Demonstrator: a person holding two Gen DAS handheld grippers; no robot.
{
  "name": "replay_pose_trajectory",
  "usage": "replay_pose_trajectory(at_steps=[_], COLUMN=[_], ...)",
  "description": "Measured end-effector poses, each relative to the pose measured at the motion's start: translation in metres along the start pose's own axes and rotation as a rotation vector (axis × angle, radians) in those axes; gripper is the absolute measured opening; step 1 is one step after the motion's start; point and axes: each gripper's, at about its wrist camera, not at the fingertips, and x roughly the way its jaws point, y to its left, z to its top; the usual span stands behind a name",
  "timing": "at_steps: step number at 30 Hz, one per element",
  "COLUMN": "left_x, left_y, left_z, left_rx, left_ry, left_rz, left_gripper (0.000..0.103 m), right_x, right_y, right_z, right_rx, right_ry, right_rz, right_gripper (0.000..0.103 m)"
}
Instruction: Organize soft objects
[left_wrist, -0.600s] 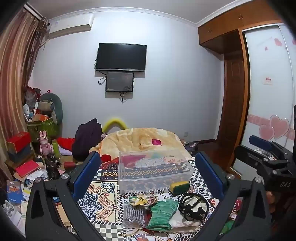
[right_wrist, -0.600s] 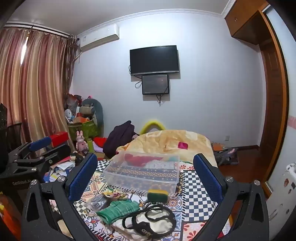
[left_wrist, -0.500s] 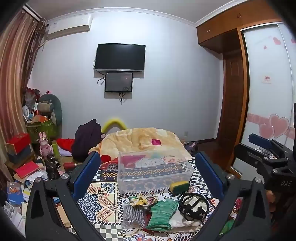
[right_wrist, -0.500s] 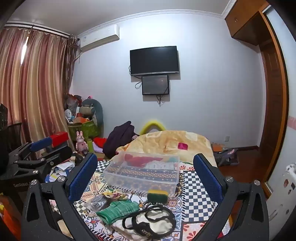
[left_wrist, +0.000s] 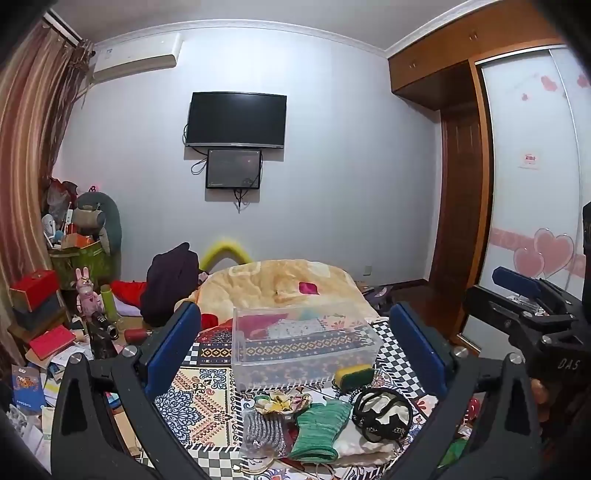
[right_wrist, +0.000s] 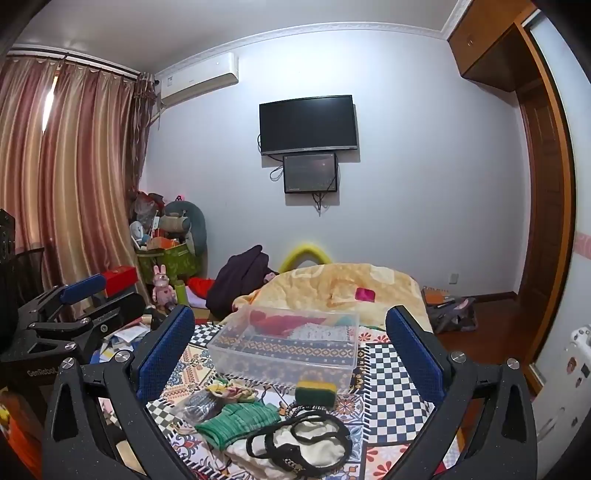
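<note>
My left gripper (left_wrist: 295, 347) and right gripper (right_wrist: 290, 345) both hover with jaws spread wide, grasping nothing, above the patterned bedspread (left_wrist: 207, 398). Left to right in the left wrist view lie the grey knit piece (left_wrist: 263, 432), the floral scrunchie (left_wrist: 281, 400), the green glove (left_wrist: 320, 430) and the black-trimmed white pouch (left_wrist: 382, 415); the yellow-green sponge (left_wrist: 354, 374) touches the clear plastic bin (left_wrist: 306, 347) behind them. I judge it best to descend on one item's thickest fold and close gently before lifting it to the bin.

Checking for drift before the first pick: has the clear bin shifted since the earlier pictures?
No. The clear bin sits at the same spot on the patterned cloth, with the sponge at its near right corner as before.
</note>
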Motion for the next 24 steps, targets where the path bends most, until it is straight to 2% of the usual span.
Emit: replay_pose_trajectory(at_steps=[24], left_x=[-0.007], left_y=[-0.0037], left_z=[0.0018], left_rx=[0.008], left_ry=[-0.012], left_rz=[-0.002], left_gripper=[0.103], right_x=[-0.0038], right_y=[0.0023], right_z=[0.0018], right_rx=[0.003], right_ry=[-0.016], right_rz=[0.002], right_gripper=[0.103])
